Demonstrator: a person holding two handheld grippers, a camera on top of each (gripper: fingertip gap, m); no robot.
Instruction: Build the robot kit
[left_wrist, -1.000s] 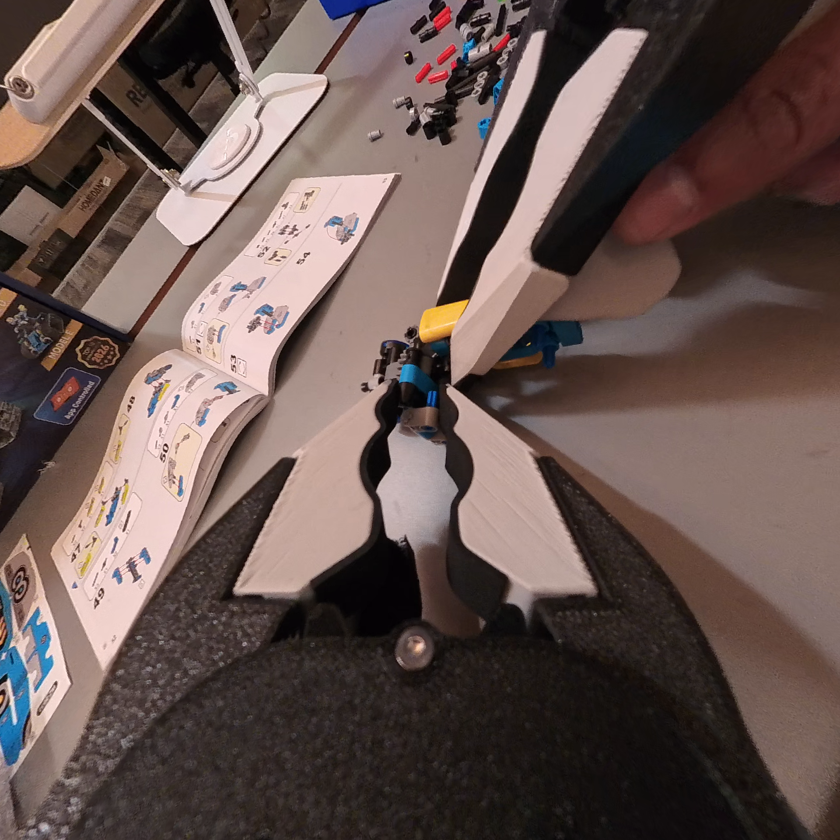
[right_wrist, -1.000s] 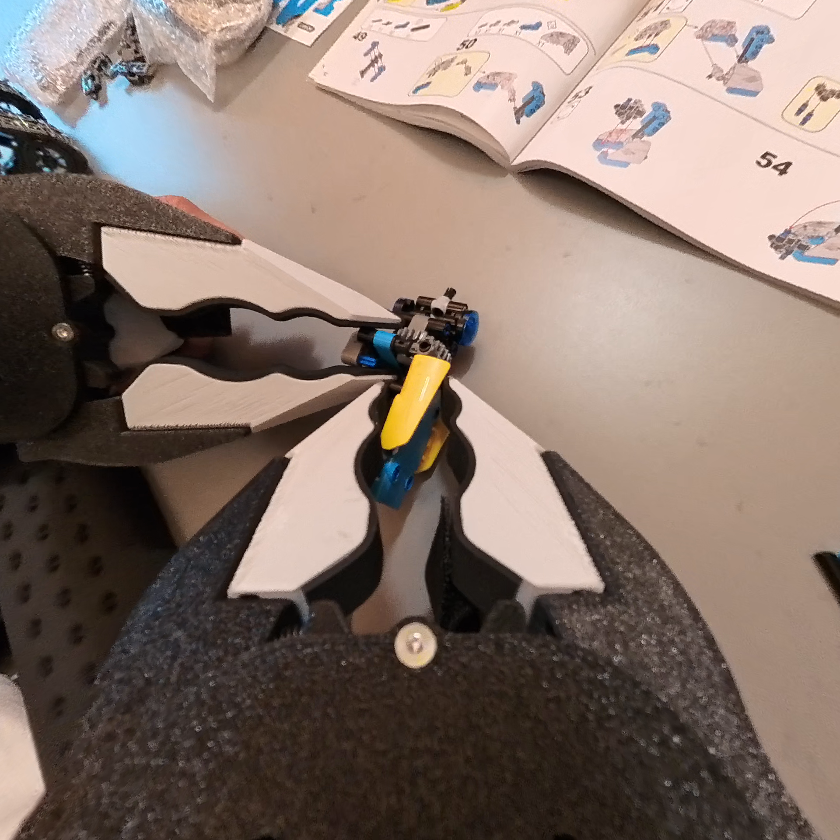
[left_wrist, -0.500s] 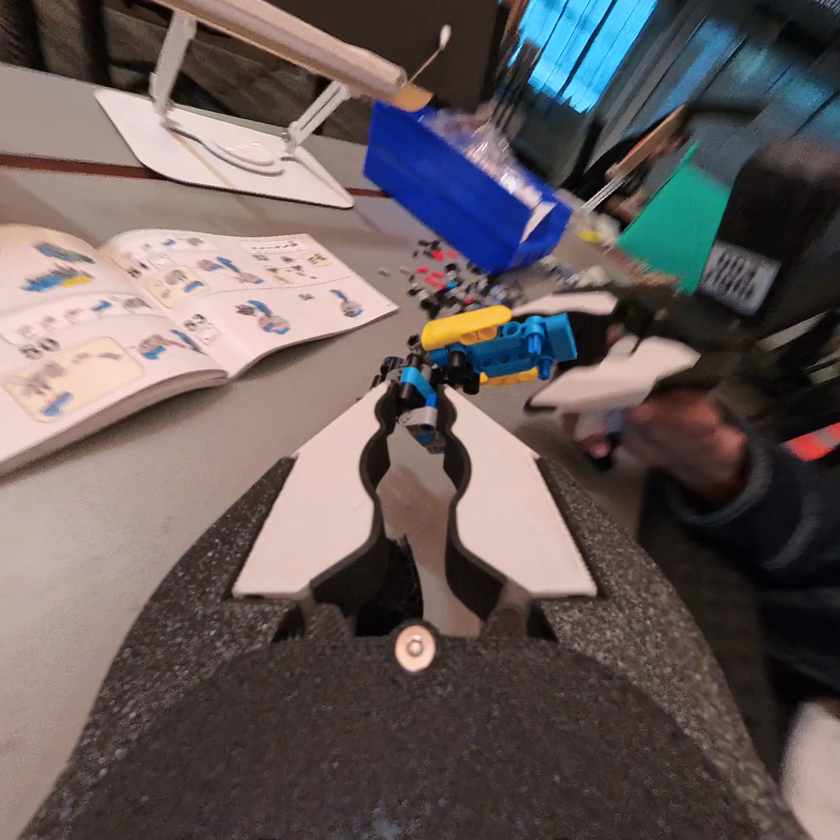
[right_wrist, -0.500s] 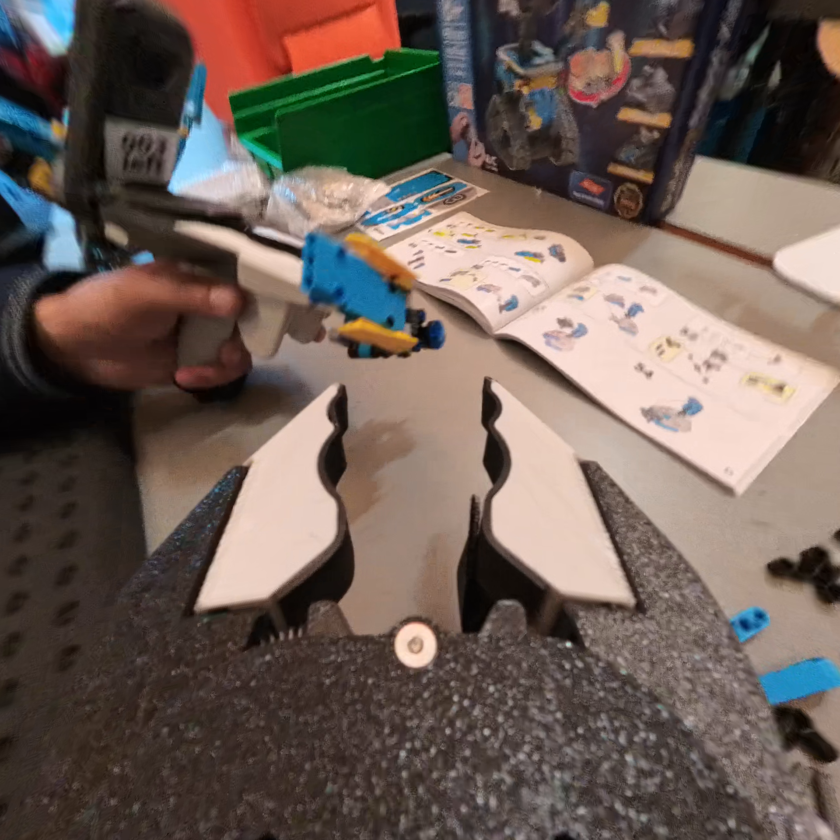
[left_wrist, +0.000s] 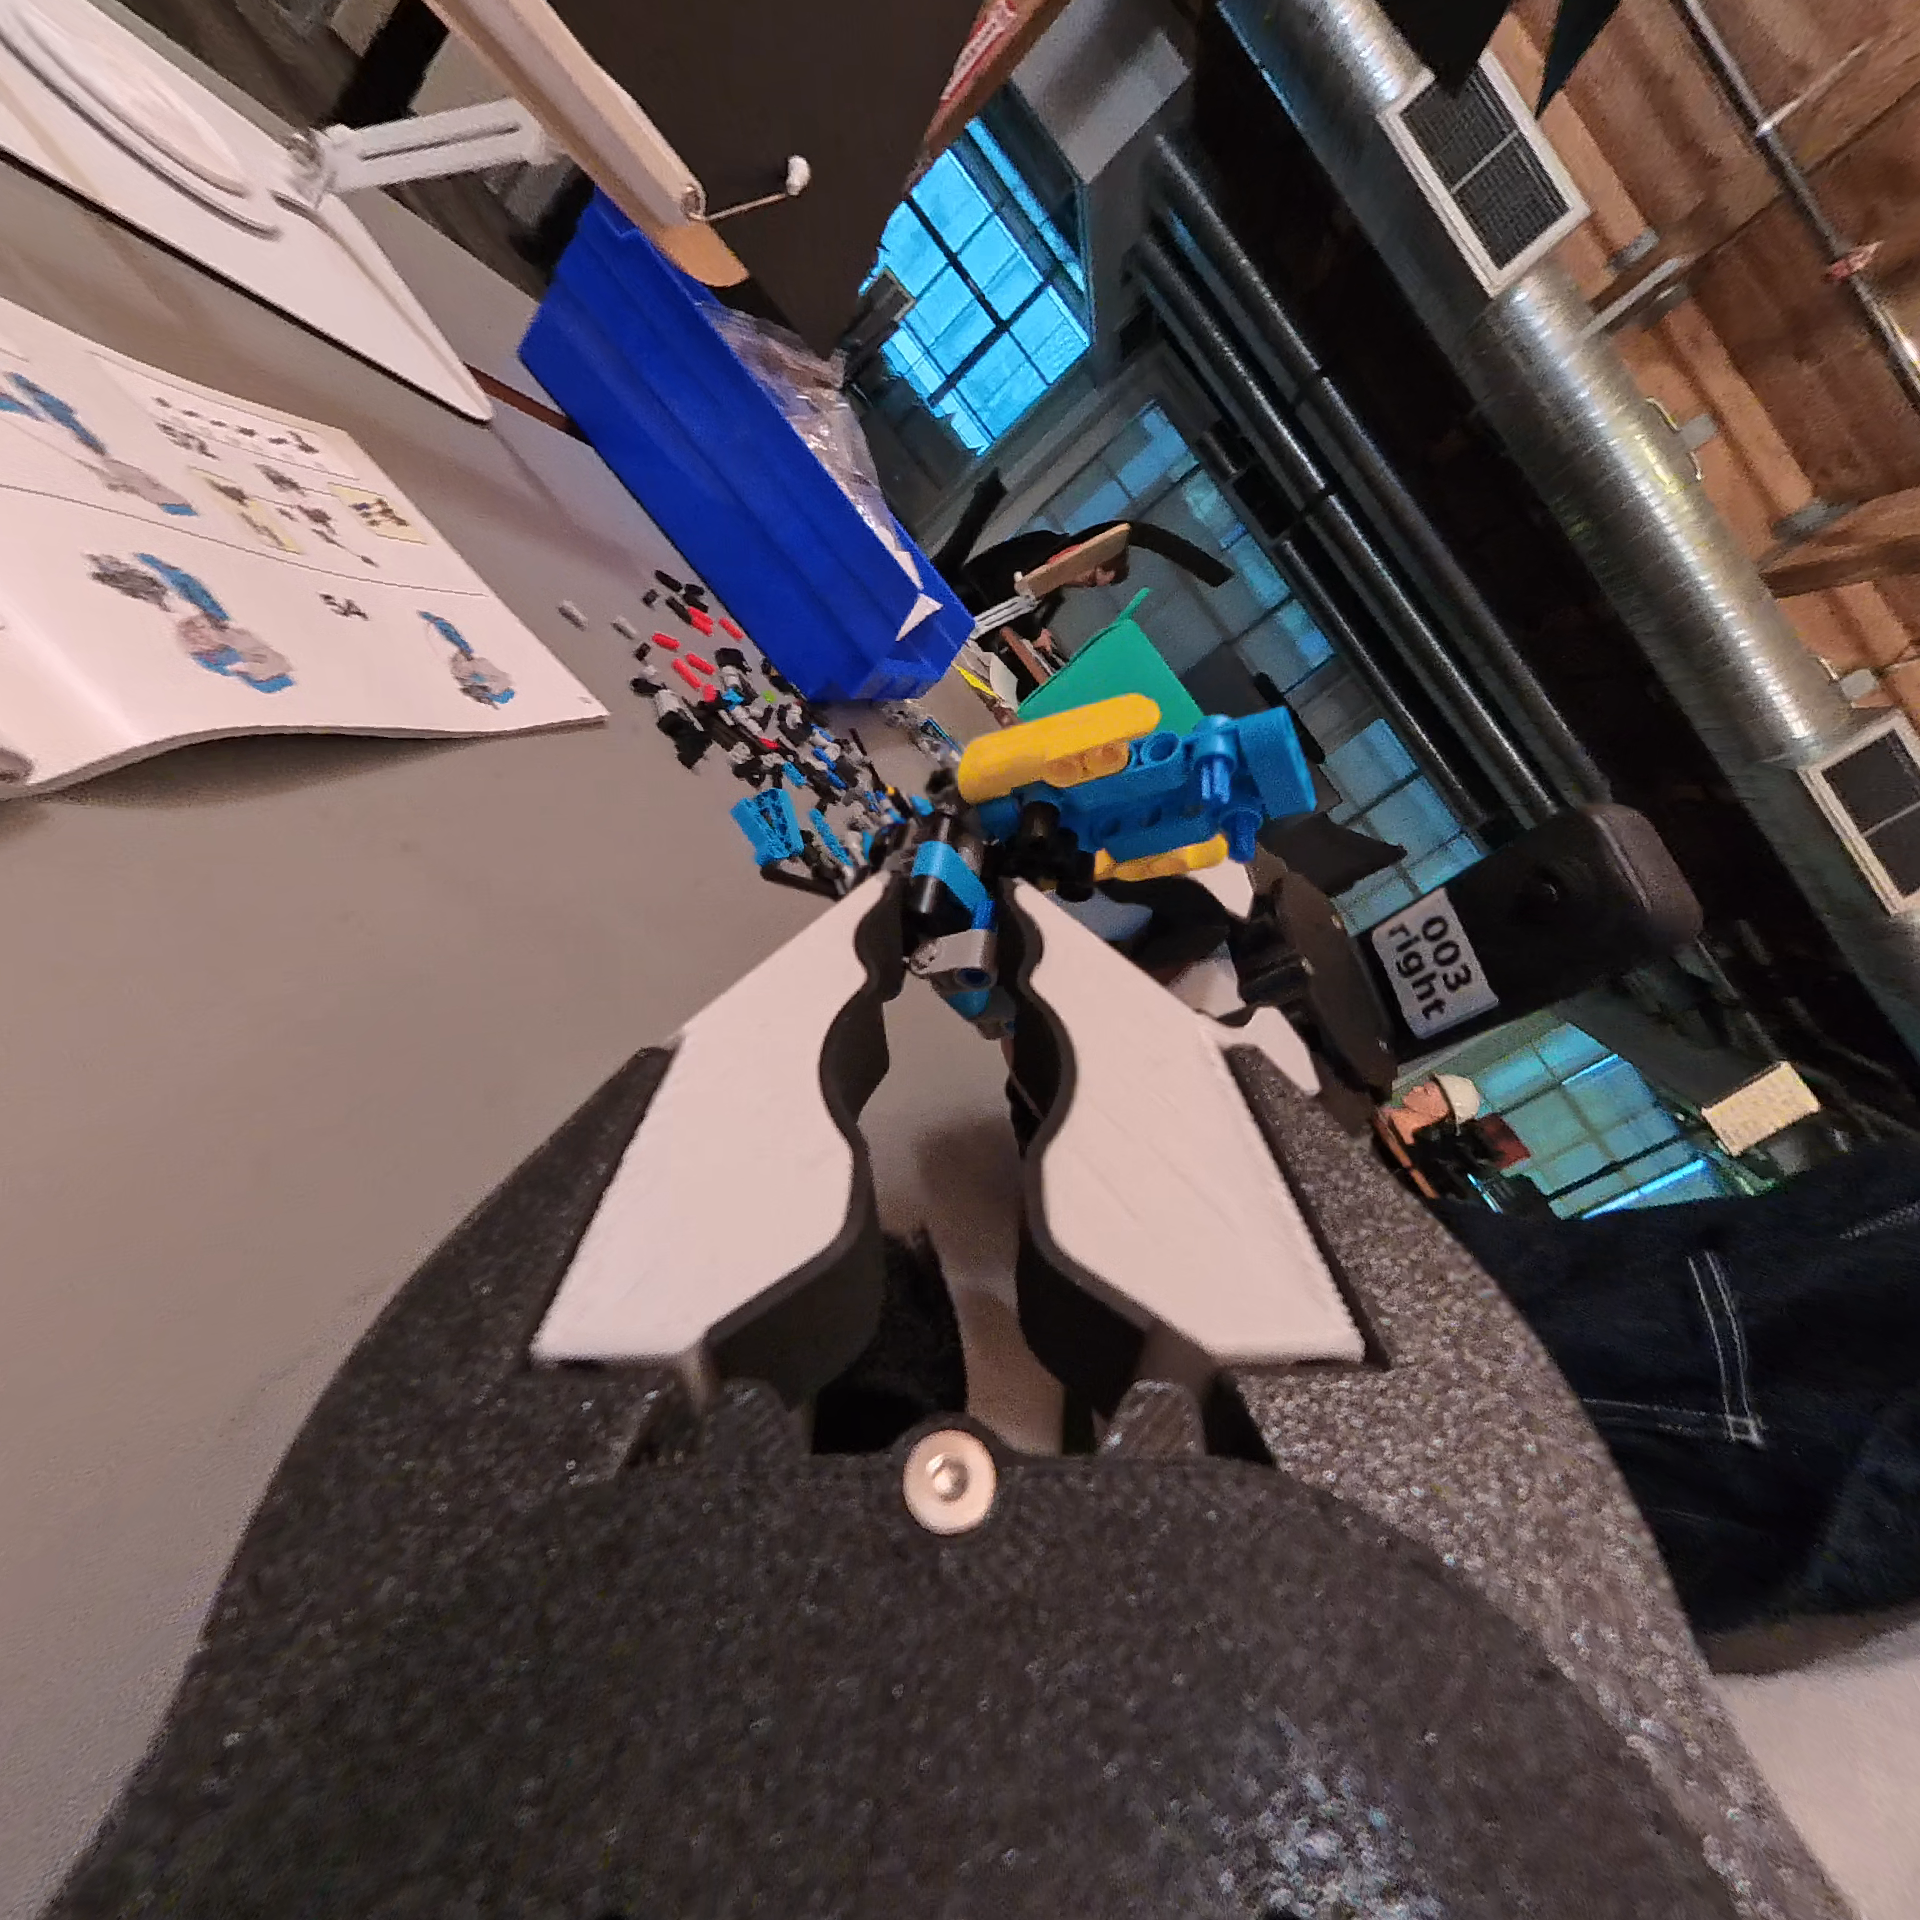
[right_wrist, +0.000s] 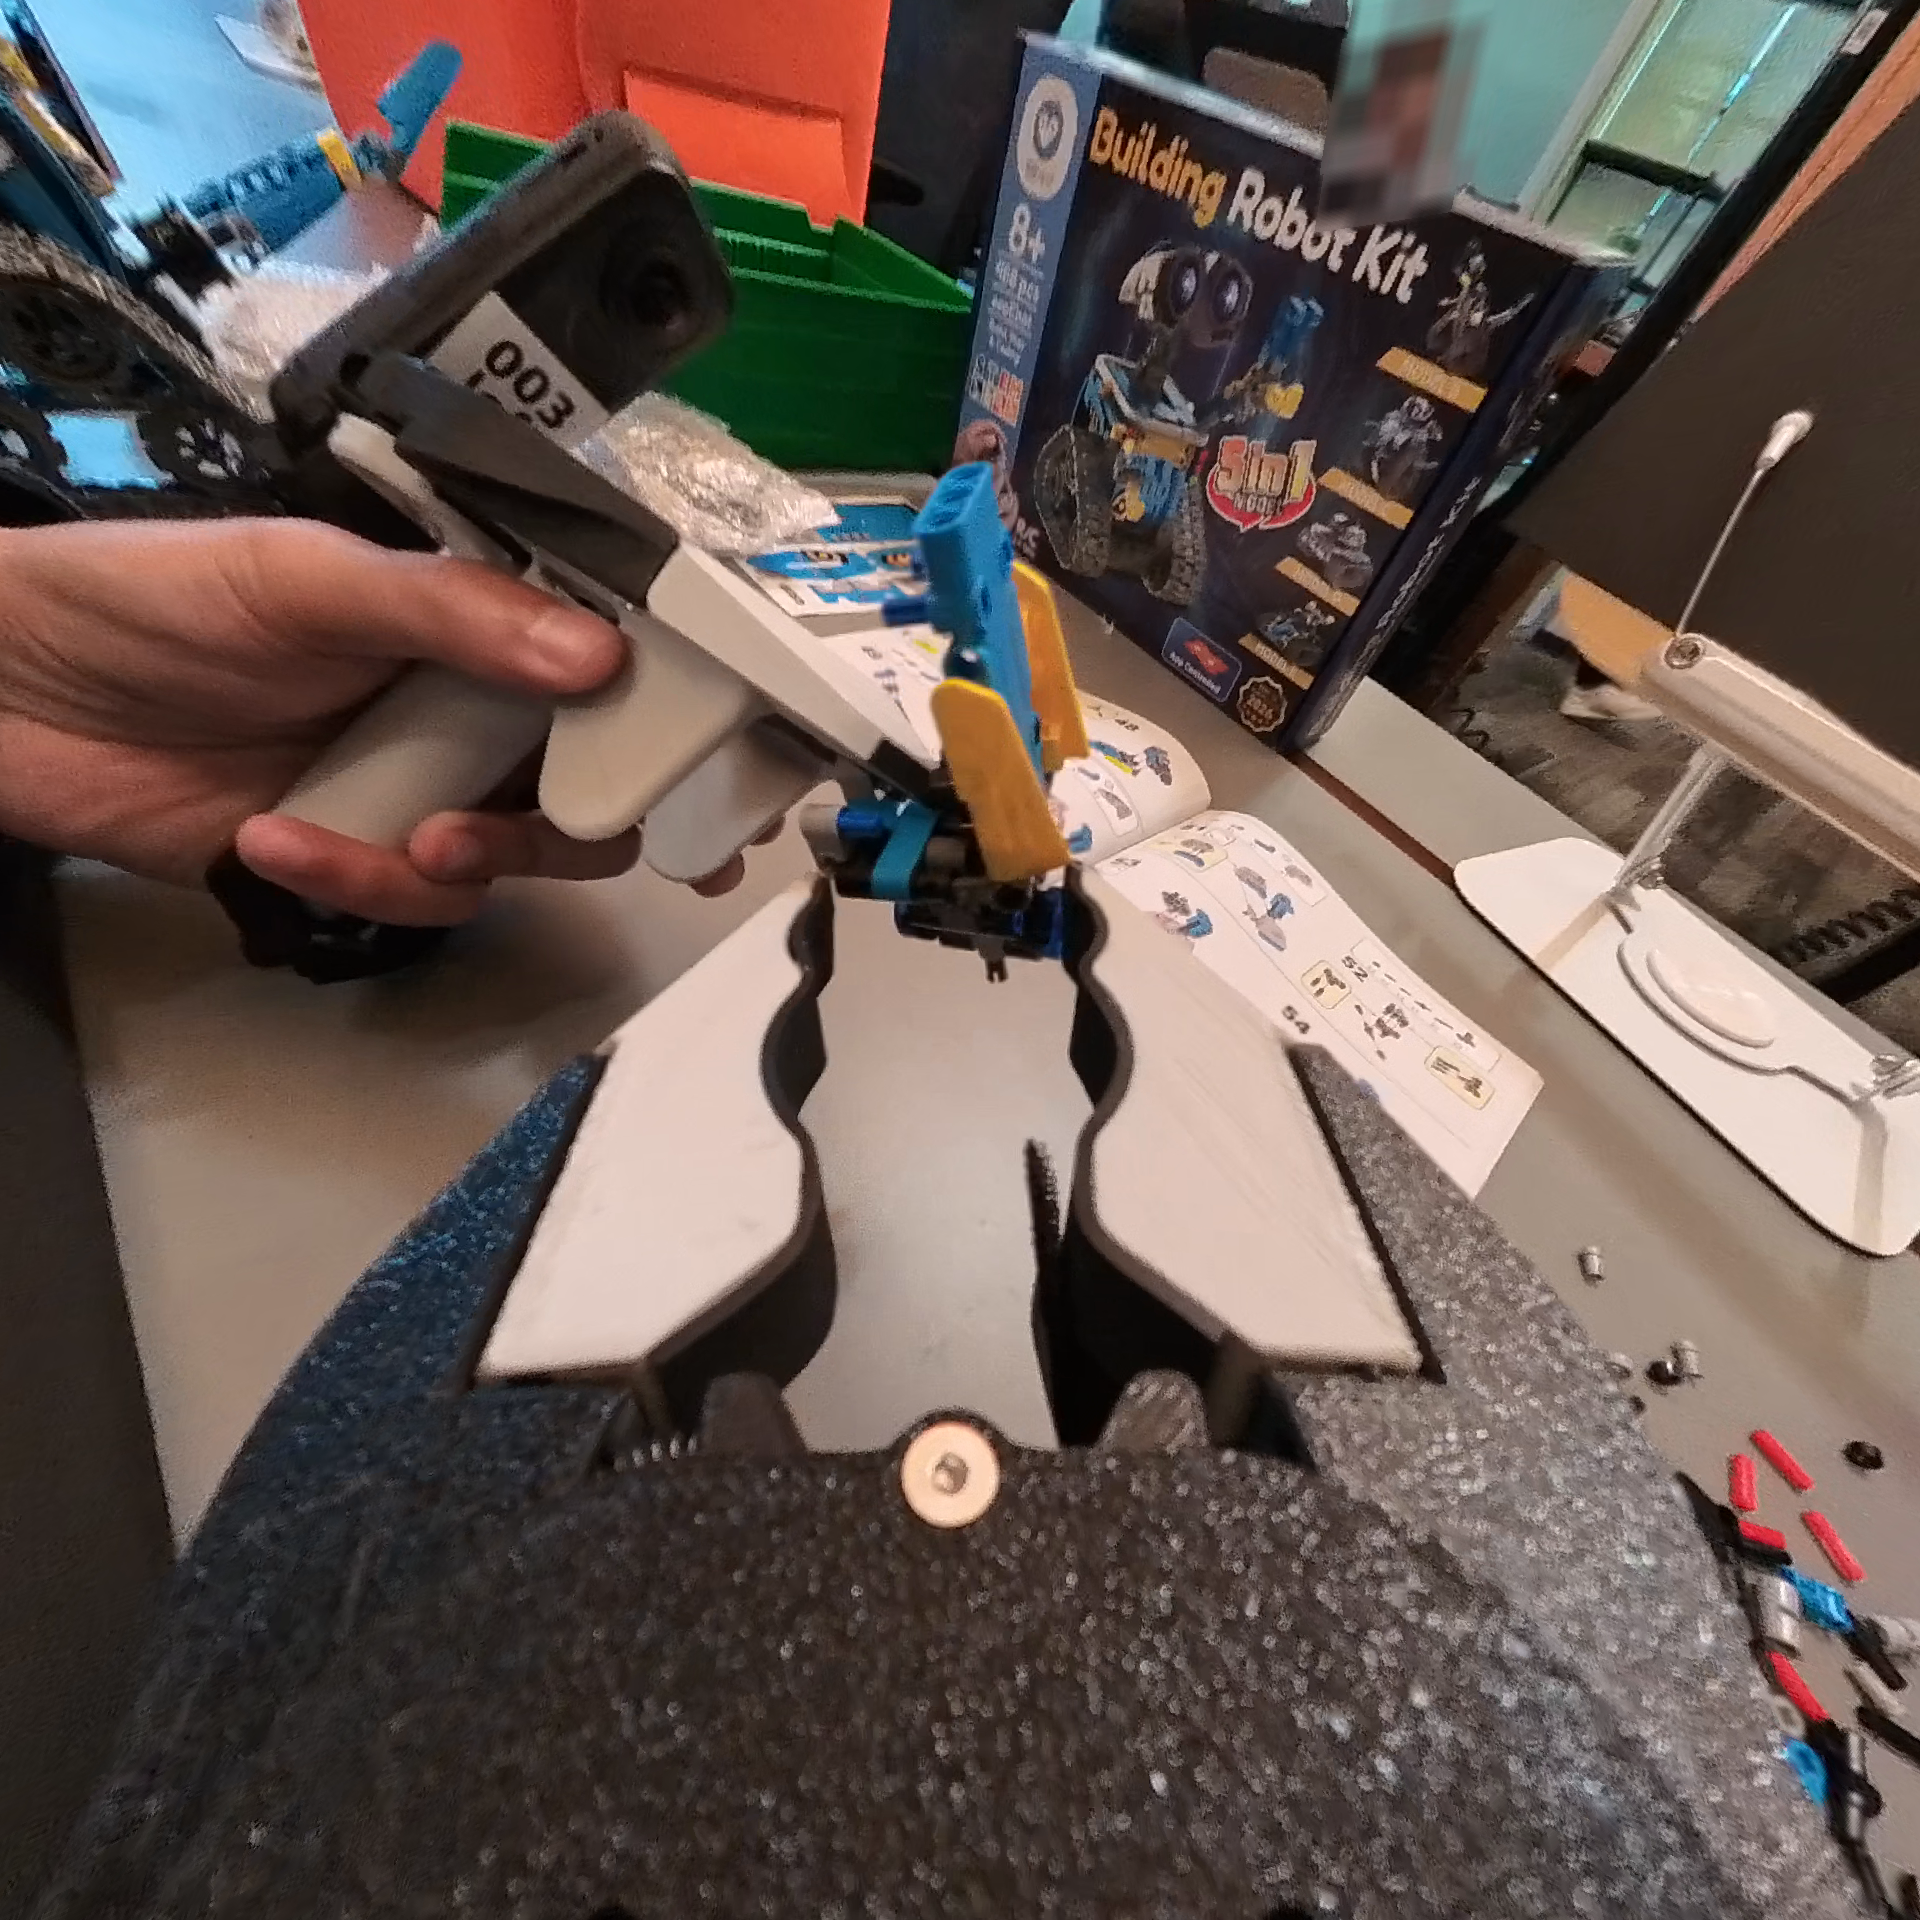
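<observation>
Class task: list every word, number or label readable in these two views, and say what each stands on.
I won't copy writing out; these things bear it.
Dark blue kit box: large print, legible.
White label on the left gripper, which holds the brick model: legible.
White sticker on the right gripper: legible.
Open instruction booklet: small page numbers, legible.
Sticker sheet: too blurred.

Bare grey tabletop (right_wrist: 343, 1081) lies open beneath our right gripper (right_wrist: 948, 914). Ahead, the blue-and-yellow brick assembly (right_wrist: 987, 727) blocks us; the open white instruction booklet (right_wrist: 1309, 966), the white lamp base (right_wrist: 1704, 1029) and scattered small red, black and blue pieces (right_wrist: 1787, 1579) crowd the right.
</observation>
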